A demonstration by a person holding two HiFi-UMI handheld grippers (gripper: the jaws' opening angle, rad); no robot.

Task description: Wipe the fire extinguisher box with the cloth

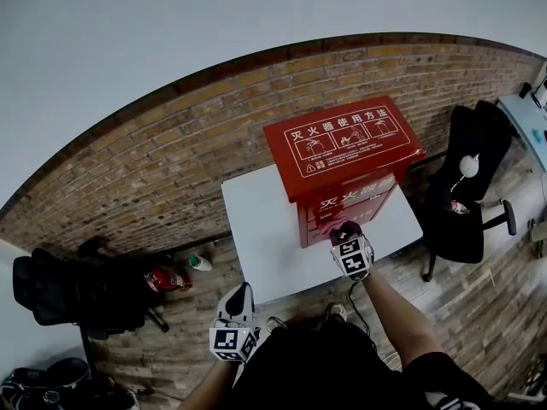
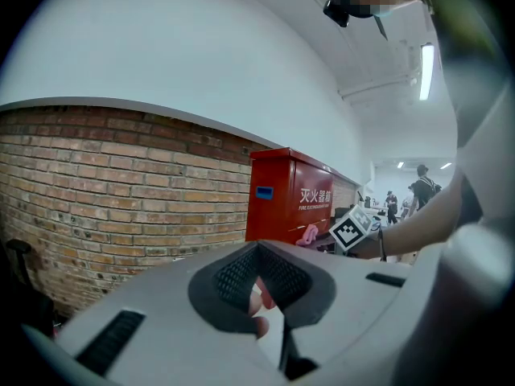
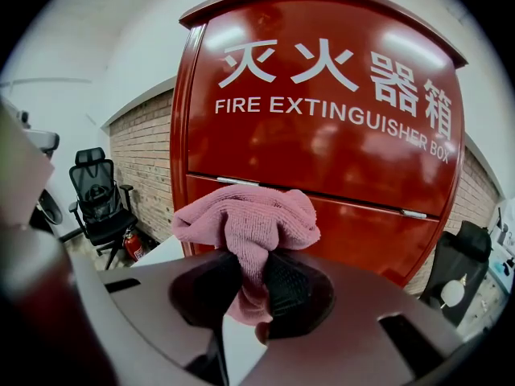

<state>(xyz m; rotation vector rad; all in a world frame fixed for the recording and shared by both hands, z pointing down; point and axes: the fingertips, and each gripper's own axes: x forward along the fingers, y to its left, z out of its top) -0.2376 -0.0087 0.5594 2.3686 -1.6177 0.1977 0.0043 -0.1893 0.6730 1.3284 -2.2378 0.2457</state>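
The right gripper [image 3: 245, 284] is clamping its 2 jaws on a pink cloth [image 3: 245, 223], and the cloth's bunched top is bulging out above the dark pads while a thin tail is hanging down between them. Directly ahead of this gripper, the red fire extinguisher box [image 3: 322, 151] is filling the view, its white lettering sitting above the cloth. The cloth is lying against, or just short of, the lower front panel (contact cannot be told for sure).

In the head view, the right gripper [image 1: 346, 233] is reaching out over the white table [image 1: 265, 229], with the box [image 1: 342, 143] standing on the table right in front of its tips.

The left gripper [image 2: 259, 284] is holding nothing, and its 2 pads are meeting at the tips. It is hanging back [image 1: 241, 293] at the table's near edge, well apart from the box, which is standing ahead and to its right [image 2: 294, 195]. A brick wall [image 2: 121, 183] is running behind. A small red extinguisher [image 1: 162, 280] is lying on the floor to this gripper's left.
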